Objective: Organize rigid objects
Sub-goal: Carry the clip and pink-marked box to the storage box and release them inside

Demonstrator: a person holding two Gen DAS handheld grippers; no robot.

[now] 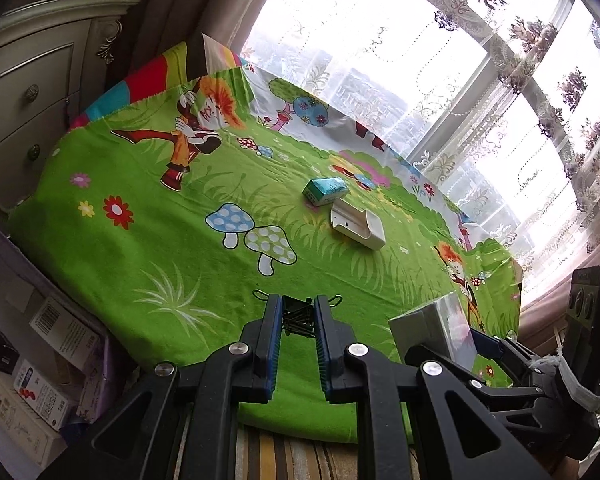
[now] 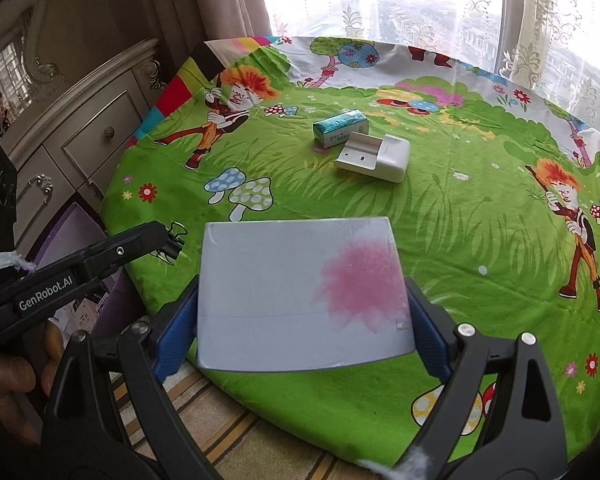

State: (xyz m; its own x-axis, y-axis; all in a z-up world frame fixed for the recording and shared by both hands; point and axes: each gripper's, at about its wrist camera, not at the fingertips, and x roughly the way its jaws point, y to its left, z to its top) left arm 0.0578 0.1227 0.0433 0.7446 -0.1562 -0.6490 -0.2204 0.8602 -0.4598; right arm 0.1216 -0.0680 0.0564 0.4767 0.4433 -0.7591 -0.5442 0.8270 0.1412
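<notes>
Nearest, the right gripper (image 2: 304,312) has its blue-padded fingers (image 2: 172,336) spread wide and clamped on the two sides of a pale grey rectangular cardboard box with a pink blotch (image 2: 300,292), held above the near edge of the worktop (image 2: 460,240), which is covered by a green cartoon-print cloth. Just to its left, the left gripper (image 1: 297,320) has its fingers (image 1: 274,320) pressed nearly together, pinching a black metal binder clip (image 1: 298,318) over the same near edge. Farther across the cloth lie a white plastic open-topped case (image 2: 374,156) and, touching or just beside its far corner, a small teal-wrapped packet (image 2: 340,128). Beyond them hang lace curtains (image 2: 420,0) at the window.
</notes>
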